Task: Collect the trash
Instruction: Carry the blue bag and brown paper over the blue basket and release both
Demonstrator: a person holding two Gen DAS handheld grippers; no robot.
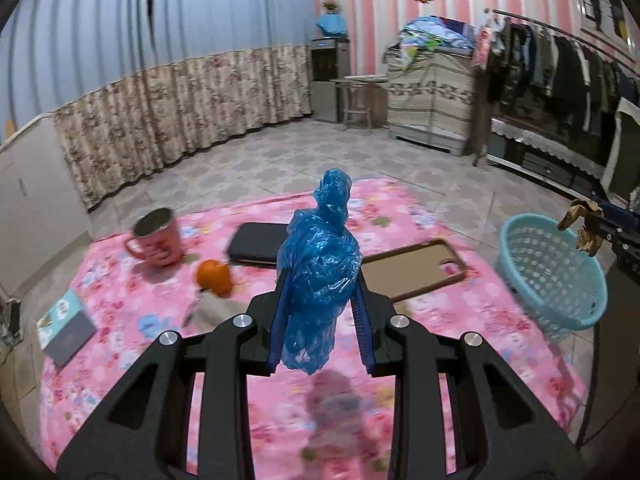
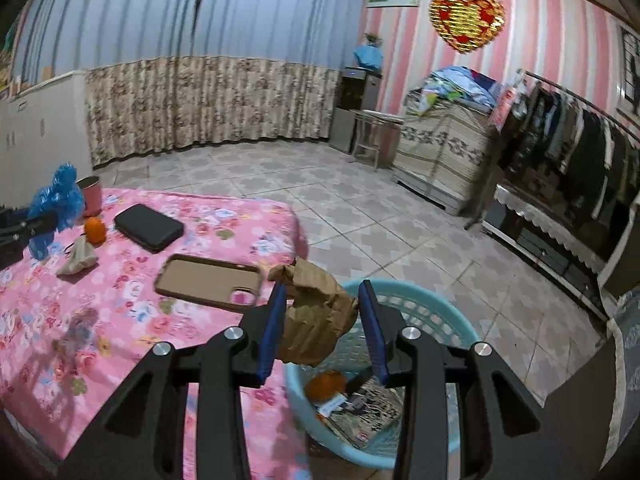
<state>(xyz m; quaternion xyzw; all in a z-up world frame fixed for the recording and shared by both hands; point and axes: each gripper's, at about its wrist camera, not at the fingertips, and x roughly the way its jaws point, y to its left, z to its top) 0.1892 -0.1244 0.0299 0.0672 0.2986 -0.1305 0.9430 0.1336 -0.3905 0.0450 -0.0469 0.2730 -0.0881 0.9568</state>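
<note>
**Left wrist view: blue bag up, brown paper over the basket**

Left gripper (image 1: 320,296) clamps the crumpled blue plastic bag (image 1: 318,268) above the pink floral mat (image 1: 120,280). Right gripper (image 2: 322,320), jaws parted, carries crumpled brown paper (image 2: 316,320) against one finger over the light-blue plastic basket (image 2: 420,300). Risk: such loose contact could let the paper drift outside the rim.

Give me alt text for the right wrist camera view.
The right gripper, jaws open around a crumpled brown paper bag, hangs over a light blue basket holding an orange and printed packaging. Left lies a pink floral cloth.
</note>
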